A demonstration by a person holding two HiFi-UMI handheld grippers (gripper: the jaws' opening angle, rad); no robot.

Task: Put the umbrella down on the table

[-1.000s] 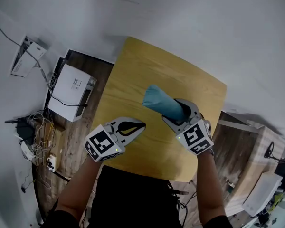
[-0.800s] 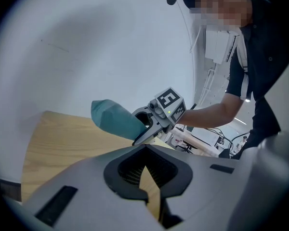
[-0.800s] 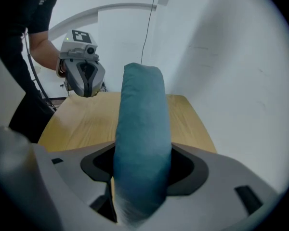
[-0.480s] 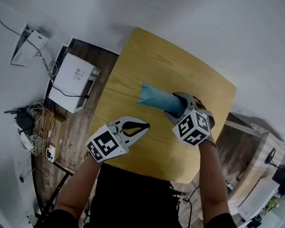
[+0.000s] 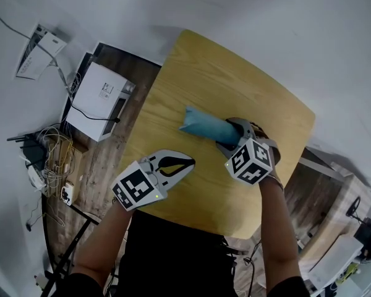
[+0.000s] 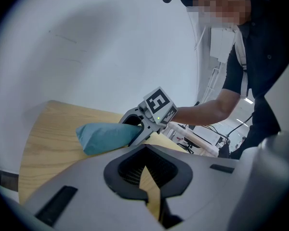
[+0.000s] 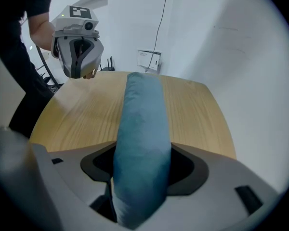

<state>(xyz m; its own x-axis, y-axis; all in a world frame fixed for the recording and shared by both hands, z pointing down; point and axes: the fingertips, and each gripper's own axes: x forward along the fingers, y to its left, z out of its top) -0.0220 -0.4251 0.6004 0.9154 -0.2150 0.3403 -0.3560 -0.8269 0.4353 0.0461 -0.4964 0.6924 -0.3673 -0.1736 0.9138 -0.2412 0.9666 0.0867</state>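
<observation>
Head view: my right gripper [image 5: 232,140] is clamped on one end of the teal umbrella [image 5: 205,125], which lies low across the middle of the wooden table [image 5: 191,60]. My left gripper [image 5: 176,164] is pinched together on nothing.

Left gripper view: can't tell if the umbrella's far end touches the wood.

Right gripper view: the umbrella runs straight out from my jaws. I should lower it level, then let go.

Wood table [image 5: 204,73] (rounded corners); umbrella [image 5: 207,125] above, contact unclear
</observation>
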